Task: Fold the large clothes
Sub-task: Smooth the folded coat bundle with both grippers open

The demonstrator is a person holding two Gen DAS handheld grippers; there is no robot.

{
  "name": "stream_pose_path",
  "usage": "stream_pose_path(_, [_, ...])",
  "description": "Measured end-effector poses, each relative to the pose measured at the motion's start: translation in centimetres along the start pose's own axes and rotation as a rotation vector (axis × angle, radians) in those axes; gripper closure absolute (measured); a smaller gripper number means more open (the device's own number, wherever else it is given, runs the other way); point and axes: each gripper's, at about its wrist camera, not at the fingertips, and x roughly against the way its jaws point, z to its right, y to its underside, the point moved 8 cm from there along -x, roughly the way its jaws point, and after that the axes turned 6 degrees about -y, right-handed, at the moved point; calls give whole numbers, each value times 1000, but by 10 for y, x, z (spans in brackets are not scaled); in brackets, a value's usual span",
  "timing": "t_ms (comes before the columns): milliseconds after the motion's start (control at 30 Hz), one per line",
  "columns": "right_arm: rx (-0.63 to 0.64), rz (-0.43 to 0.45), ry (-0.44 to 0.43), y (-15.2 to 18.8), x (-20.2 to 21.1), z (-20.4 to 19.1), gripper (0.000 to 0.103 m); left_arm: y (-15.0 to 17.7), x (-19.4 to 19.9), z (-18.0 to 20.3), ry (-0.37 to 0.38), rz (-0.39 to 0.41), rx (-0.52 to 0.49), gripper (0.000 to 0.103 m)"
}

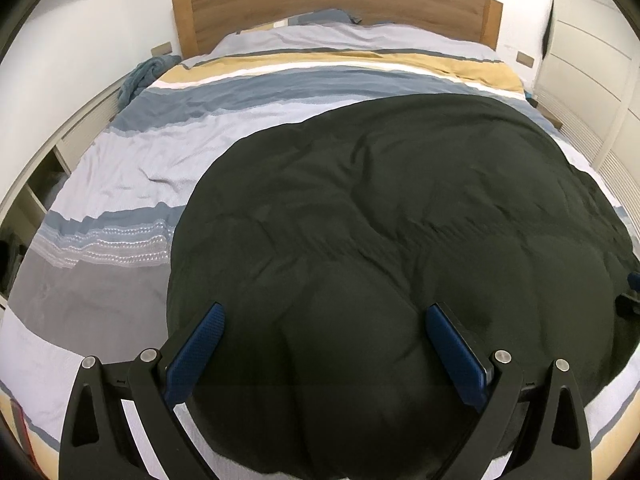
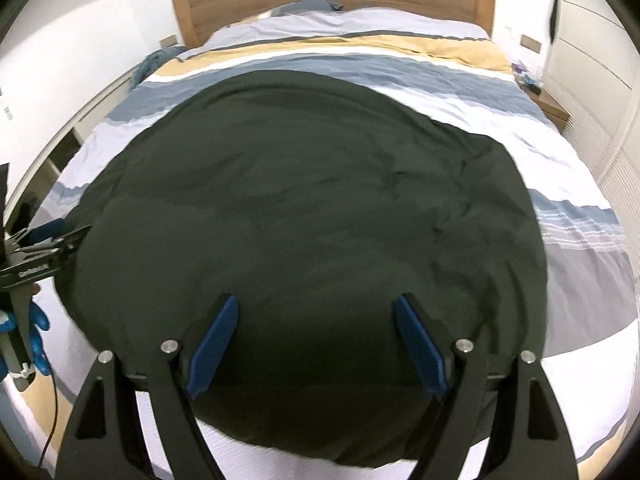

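A large dark green-black garment (image 1: 400, 220) lies spread flat on the striped bed cover (image 1: 152, 148); it also fills the middle of the right wrist view (image 2: 304, 200). My left gripper (image 1: 324, 312) is open and empty, its blue pads (image 1: 196, 352) hovering over the garment's near part. My right gripper (image 2: 316, 304) is open and empty above the garment's near edge. The left gripper also shows at the left edge of the right wrist view (image 2: 60, 236), beside the garment's left side, held by a blue-gloved hand (image 2: 38, 328).
The bed has a wooden headboard (image 1: 340, 4) and a pillow (image 1: 320, 18) at the far end. A blue cloth (image 1: 140, 76) hangs off the far left side. White wardrobe doors (image 1: 592, 60) stand on the right, open shelving (image 1: 44, 176) on the left.
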Motion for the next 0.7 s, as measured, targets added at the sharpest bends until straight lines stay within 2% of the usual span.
stream_pose_path(267, [25,-31,-3,20,-8,-14,23,12,6,2,-4,1,-5,3])
stream_pose_path(700, [37,-47,16,36,-9,3,22,21,2,6,-7,6,2,2])
